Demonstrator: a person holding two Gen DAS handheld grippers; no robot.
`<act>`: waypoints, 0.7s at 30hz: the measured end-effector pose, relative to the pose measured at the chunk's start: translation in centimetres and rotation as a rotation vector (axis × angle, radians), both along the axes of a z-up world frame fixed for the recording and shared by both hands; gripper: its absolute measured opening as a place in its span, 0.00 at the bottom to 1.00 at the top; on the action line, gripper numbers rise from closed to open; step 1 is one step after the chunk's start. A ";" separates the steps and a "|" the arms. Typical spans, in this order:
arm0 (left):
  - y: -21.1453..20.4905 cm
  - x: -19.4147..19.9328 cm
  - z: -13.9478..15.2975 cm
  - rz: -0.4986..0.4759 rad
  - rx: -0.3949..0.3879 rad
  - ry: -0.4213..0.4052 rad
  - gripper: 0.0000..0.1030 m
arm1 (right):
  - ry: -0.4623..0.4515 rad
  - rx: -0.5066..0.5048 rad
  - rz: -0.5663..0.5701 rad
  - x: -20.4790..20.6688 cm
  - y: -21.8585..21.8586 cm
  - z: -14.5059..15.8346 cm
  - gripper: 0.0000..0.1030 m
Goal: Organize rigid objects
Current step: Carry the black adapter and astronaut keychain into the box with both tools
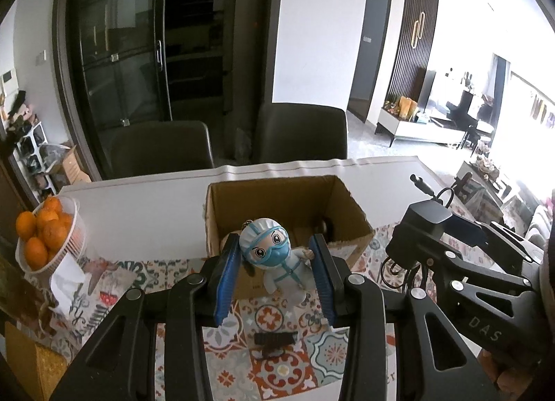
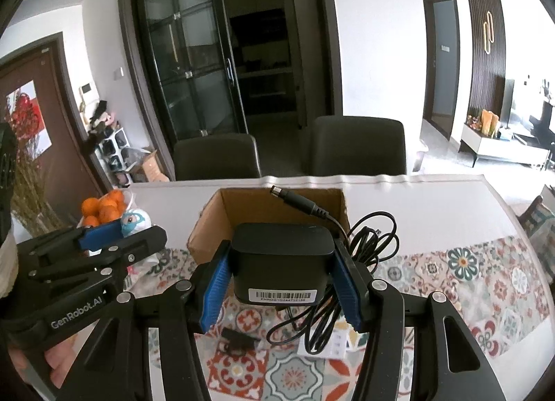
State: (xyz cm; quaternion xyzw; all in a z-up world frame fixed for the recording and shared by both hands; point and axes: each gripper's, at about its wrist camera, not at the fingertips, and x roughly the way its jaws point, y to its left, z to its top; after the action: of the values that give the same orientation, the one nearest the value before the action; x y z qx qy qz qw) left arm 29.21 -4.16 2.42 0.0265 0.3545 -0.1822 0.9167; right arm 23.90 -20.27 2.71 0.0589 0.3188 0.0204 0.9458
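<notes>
Left wrist view: left tongs [image 1: 275, 272] pinch the doll [image 1: 274, 255]; right tongs [image 2: 282, 283] pinch the black adapter [image 2: 282, 259]. Cardboard box [image 1: 350, 214] lies just ahead, below both.

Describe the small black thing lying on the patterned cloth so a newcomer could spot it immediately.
Start at the open cardboard box on the white table, then come toward the camera onto the tiled-pattern cloth. The small black clip-like piece lies flat there, alone, below the raised power adapter; unlike it, no cable attached.
</notes>
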 end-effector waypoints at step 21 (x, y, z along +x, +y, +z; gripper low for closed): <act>-2.5 7.6 -1.0 -0.032 0.046 0.054 0.39 | 0.084 0.051 0.025 8.2 -2.0 -1.5 0.54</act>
State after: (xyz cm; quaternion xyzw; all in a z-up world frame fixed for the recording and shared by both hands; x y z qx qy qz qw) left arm 36.77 -6.69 1.40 0.0482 0.3829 -0.1894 0.9029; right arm 32.14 -22.29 1.20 0.0795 0.3584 0.0378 0.9294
